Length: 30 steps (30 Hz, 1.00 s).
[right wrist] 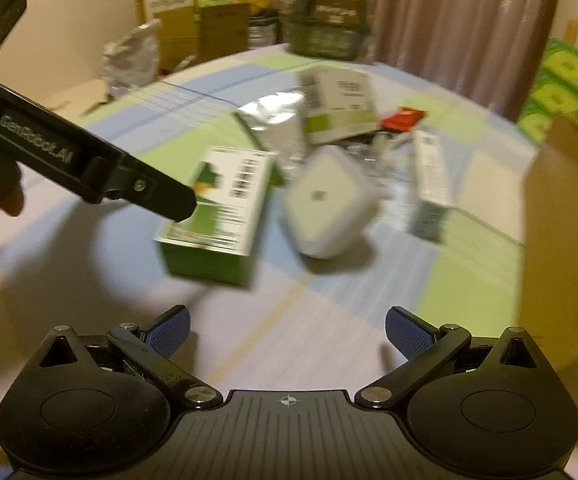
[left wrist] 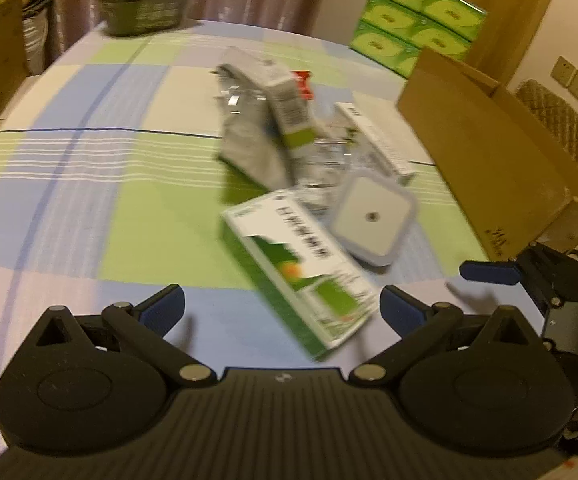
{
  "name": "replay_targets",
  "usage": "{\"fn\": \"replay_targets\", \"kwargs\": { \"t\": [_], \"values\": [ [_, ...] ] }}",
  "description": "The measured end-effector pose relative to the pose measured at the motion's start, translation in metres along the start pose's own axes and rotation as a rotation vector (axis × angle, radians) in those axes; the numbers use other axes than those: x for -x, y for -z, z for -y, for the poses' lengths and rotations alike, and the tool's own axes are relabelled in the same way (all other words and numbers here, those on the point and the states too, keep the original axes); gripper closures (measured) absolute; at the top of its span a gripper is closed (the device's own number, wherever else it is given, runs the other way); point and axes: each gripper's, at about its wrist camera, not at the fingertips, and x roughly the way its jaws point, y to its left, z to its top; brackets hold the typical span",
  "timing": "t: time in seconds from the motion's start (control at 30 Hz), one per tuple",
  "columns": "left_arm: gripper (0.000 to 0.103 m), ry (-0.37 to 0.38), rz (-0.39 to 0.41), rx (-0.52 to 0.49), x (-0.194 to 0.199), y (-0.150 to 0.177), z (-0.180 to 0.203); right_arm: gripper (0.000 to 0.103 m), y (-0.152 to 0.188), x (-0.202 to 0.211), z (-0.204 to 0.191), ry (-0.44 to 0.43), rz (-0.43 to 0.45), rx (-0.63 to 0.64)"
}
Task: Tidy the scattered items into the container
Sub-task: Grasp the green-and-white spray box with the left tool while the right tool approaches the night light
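Cardboard box point(left wrist: 501, 160), open-topped, sits at the right edge of the worktop point(left wrist: 89, 184), which has a checked green/blue/white cloth. Scattered items lie in a heap mid-worktop, just left of the box: green-and-white carton point(left wrist: 297, 276) nearest, white square lidded container point(left wrist: 373, 220) touching its far-right end, silver foil pouch point(left wrist: 249, 140) w/ a 2nd green-white carton point(left wrist: 285, 100) leaning on it, long white carton point(left wrist: 377, 136) behind, small red packet point(left wrist: 303, 84) at the back. Both views blurred, print unreadable. Left claw point(left wrist: 281, 308) is spread wide, holding nothing; near end of the green-and-white carton lies between its blue pads point(left wrist: 165, 308), contact can't be told. Right claw point(right wrist: 287, 332) also spread wide, empty, above bare cloth, short of the heap.
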Motion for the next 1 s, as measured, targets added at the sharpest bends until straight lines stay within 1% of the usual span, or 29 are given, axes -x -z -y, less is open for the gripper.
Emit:
{"fn": "replay_targets", "kwargs": {
  "t": [0.1,0.17,0.23,0.3,0.4,0.43,0.53,0.63,0.73,0.83,0.87,0.9,0.93,0.97,1.0],
  "values": [
    [0.001,-0.003,-0.003,0.003,-0.014,-0.004,0.015,0.002,0.004,0.004,0.004,0.02,0.0,0.023],
    [0.004,-0.029,-0.014,0.001,-0.026,-0.006,0.024,0.002,0.005,0.003,0.008,0.025,-0.001,0.021],
    [0.017,-0.051,-0.033,-0.009,-0.036,-0.007,0.028,0.002,0.011,0.01,0.009,0.026,0.0,0.009],
    [0.021,-0.068,-0.061,-0.028,-0.041,-0.007,0.03,0.002,0.011,0.011,0.011,0.026,0.004,-0.007],
    [0.031,-0.077,-0.071,-0.055,-0.036,-0.006,0.024,0.002,0.012,0.014,0.012,0.022,0.01,-0.042],
    [0.038,-0.096,-0.073,-0.064,-0.032,-0.005,0.02,0.002,0.011,0.014,0.013,0.023,0.012,-0.05],
    [0.047,-0.133,-0.088,-0.055,-0.021,-0.002,0.002,0.002,0.009,0.017,0.013,0.026,0.023,-0.074],
    [0.047,-0.138,-0.09,-0.062,-0.016,-0.003,-0.009,0.002,0.006,0.018,0.011,0.031,0.036,-0.111],
    [0.032,-0.122,-0.06,-0.088,-0.015,-0.007,-0.008,0.002,0.002,0.018,0.01,0.044,0.045,-0.142],
    [0.032,-0.082,-0.056,-0.129,-0.023,-0.012,-0.002,0.002,-0.001,0.018,0.009,0.058,0.048,-0.15],
    [0.032,-0.08,-0.064,-0.146,-0.029,-0.014,0.0,0.002,-0.002,0.017,0.01,0.062,0.048,-0.147],
    [0.036,-0.086,-0.071,-0.168,-0.033,-0.014,0.002,0.002,-0.004,0.017,0.01,0.065,0.048,-0.144],
    [0.042,-0.096,-0.077,-0.193,-0.037,-0.014,0.004,0.002,-0.005,0.015,0.011,0.065,0.049,-0.143],
    [0.052,-0.099,-0.083,-0.215,-0.04,-0.015,0.005,0.002,-0.006,0.014,0.011,0.066,0.051,-0.142],
    [0.052,-0.097,-0.089,-0.23,-0.041,-0.015,0.004,0.002,-0.007,0.012,0.012,0.069,0.053,-0.14]
  ]
}}
